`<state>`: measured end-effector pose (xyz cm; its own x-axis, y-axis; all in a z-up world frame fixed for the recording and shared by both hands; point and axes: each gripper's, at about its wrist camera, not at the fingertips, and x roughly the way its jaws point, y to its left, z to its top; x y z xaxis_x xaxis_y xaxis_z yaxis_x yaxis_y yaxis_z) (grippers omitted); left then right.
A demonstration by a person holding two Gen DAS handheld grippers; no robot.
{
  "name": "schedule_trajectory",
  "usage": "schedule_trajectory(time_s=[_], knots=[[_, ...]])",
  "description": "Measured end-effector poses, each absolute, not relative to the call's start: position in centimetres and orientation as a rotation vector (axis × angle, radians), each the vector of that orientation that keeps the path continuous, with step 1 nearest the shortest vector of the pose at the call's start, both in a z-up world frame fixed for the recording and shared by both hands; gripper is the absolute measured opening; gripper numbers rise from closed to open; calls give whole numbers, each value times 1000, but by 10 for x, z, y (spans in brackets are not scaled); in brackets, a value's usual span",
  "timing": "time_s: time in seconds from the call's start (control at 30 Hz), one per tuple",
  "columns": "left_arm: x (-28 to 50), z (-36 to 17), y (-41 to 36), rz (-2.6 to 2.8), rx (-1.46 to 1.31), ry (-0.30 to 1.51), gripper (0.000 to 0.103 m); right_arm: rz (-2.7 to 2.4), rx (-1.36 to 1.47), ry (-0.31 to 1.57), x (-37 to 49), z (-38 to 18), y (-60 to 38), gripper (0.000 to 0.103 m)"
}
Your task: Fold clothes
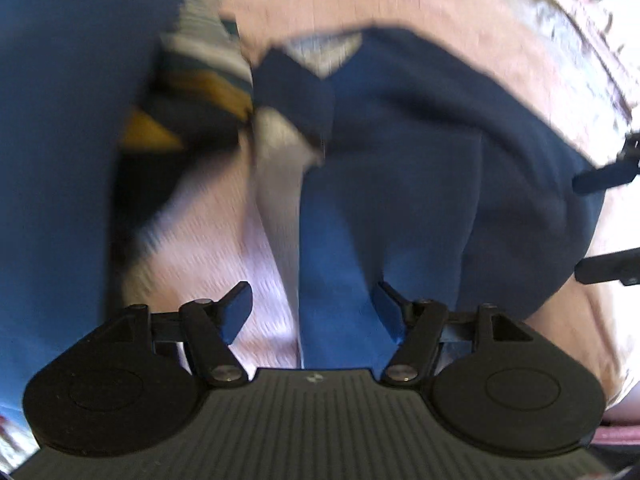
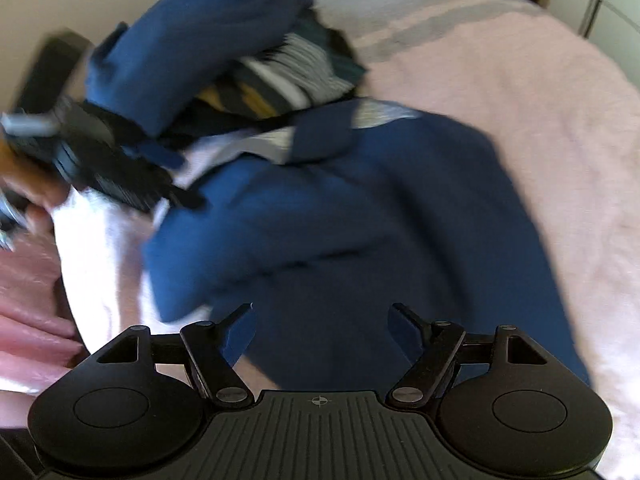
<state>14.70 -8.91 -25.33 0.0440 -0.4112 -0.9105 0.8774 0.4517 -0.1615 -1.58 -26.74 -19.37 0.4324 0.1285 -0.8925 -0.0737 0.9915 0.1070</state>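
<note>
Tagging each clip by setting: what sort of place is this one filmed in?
Most likely a bedroom at home. Clothes lie on a wide pink bedspread: a navy garment spread flat and a pile of striped clothes behind it, with a plain wall close by.

garment [image 2: 360,208] on bed cover [image 2: 520,100] | clothes pile [image 2: 224,52] behind it, left
</note>
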Motion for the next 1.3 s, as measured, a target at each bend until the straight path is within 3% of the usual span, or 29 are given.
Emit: schedule_trajectory(time_s=[0.03, 0.07, 0.2, 0.33, 0.63, 0.83, 1.13, 1.2, 1.23, 1.27, 1.3], knots=[[143, -251, -91, -1092, 515, 1125, 2, 140, 67, 1126, -11, -197, -266, 76], [139, -249, -92, -1129, 515, 1114, 0, 156, 73, 1134, -8, -202, -264, 76], [126, -221, -100, -1287, 489, 1049, 0, 234, 54, 1163, -10, -222, -250, 76], [126, -175, -112, -1412, 405, 998, 0, 290, 47, 1149, -12, -242, -228, 83], [92, -75, -157, -1674, 360, 878, 0, 196, 209, 839, -11, -227, -225, 84], [-2, -46, -209, -1883, 431, 779, 0, -24, 266, 712, -60, -203, -283, 84], [-226, -39, -308, -2209, 449, 763, 0, -454, 328, 719, -266, -177, -385, 84], [-272, -53, -330, -2208, 508, 795, 11, -558, 363, 732, -314, -174, -401, 84], [-291, -59, -338, -2205, 544, 804, 31, -608, 381, 745, -336, -174, -407, 84], [-310, -66, -345, -2202, 579, 813, 42, -659, 402, 767, -355, -177, -413, 84], [-319, -71, -347, -2199, 611, 822, 43, -705, 429, 784, -373, -181, -418, 84]])
